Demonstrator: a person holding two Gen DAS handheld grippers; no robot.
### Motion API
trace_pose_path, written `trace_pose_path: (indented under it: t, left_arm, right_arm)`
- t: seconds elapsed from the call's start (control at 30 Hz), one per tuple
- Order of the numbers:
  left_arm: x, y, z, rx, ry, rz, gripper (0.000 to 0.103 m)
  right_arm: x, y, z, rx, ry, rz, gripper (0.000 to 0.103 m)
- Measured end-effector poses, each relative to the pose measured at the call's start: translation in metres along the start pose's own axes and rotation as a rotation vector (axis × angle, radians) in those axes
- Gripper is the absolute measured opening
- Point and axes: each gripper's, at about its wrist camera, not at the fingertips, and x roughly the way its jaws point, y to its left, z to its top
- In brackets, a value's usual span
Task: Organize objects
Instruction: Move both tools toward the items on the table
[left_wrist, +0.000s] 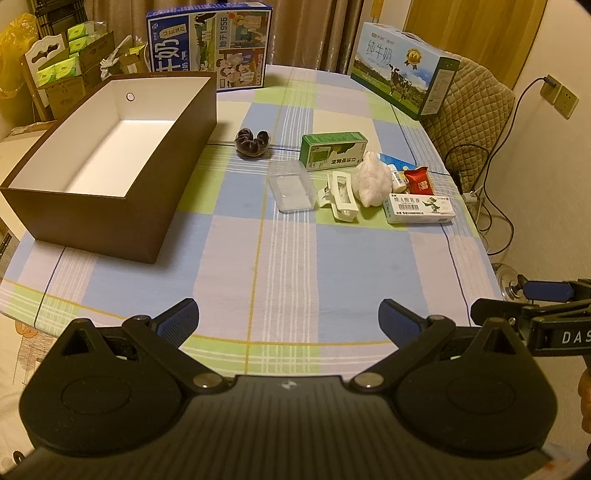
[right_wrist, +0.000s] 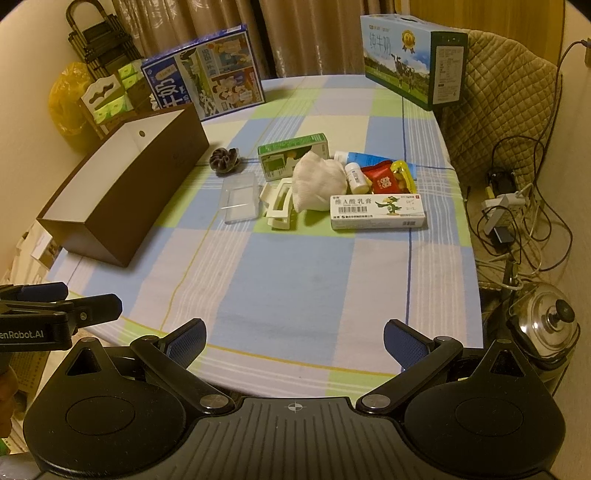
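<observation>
An empty brown box with a white inside stands on the left of the checked table. To its right lies a cluster: a dark scrunchie, a green carton, a clear plastic case, a white hair claw, a white mesh pouch, a small white bottle, a red snack packet and a white ointment box. My left gripper and right gripper hover open over the near table edge, holding nothing.
Two milk cartons stand at the table's far edge, a blue one and a green-and-white one. A quilted chair, cables and a metal pot are on the right. Bare cloth lies between my grippers and the cluster.
</observation>
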Motion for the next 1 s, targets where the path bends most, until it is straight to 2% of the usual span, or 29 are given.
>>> trace_pose_path:
  t: [0.6,1.0]
  left_arm:
    - [0.002,-0.009,-0.002,0.006,0.009,0.004,0.102]
    - [0.018,-0.008,0.024,0.012,0.022,0.004,0.102]
  right_arm:
    - [-0.004,-0.010,-0.001,0.026,-0.002,0.004,0.100]
    - [0.001,-0.037,0.011,0.105,-0.020,0.006,0.100]
